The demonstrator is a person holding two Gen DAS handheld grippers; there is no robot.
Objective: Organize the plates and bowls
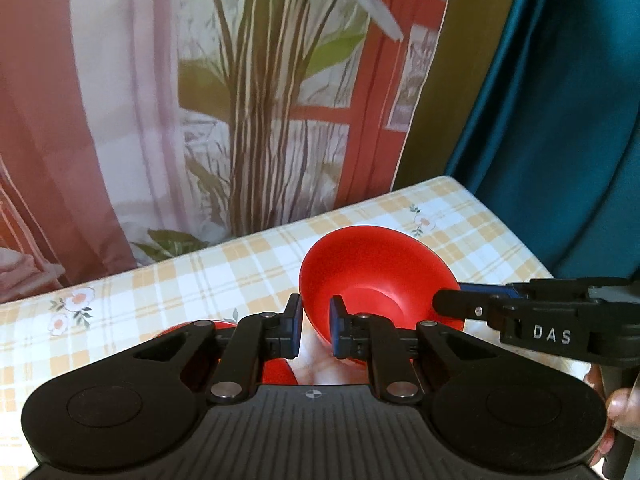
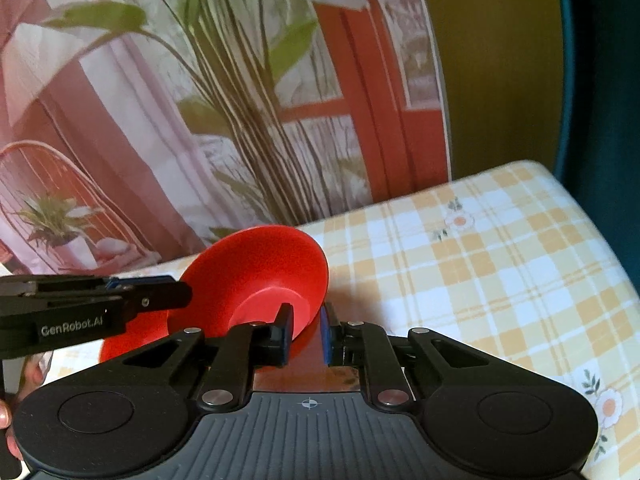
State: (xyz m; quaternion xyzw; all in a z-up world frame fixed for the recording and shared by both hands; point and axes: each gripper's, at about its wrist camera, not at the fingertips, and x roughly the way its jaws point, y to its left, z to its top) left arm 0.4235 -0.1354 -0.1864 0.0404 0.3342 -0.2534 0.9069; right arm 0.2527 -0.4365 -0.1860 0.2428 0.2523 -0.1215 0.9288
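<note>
So from the left wrist camera, the red bowl [image 1: 372,276] is tipped up on edge over the checked tablecloth [image 1: 248,256], and both grippers look to have a piece of its rim. The left gripper [image 1: 316,330] has its jaws close together with the near rim running down between them, though I honestly can't tell if the pads are actually pinching or just straddling it. The right gripper [image 1: 448,304] comes in from the right side and its tip sits on the bowl's far rim. There's another red piece [image 1: 276,368] low behind the left fingers, probably a second bowl or plate sitting on the counter, mostly hidden. Switching to the right wrist camera, same bowl [image 2: 256,276], tilted with its foot ring facing the lens, and the right gripper [image 2: 306,334] has the lower rim between its nearly shut jaws, looks like it's clamped on it. The left gripper [image 2: 176,294] pokes in from the left against the rim, and more red [image 2: 132,340] peeks out below. If it were me, I'd level the bowl first, then lower it straight onto the red thing underneath before letting go, one side at a time so it doesn't flip.
</note>
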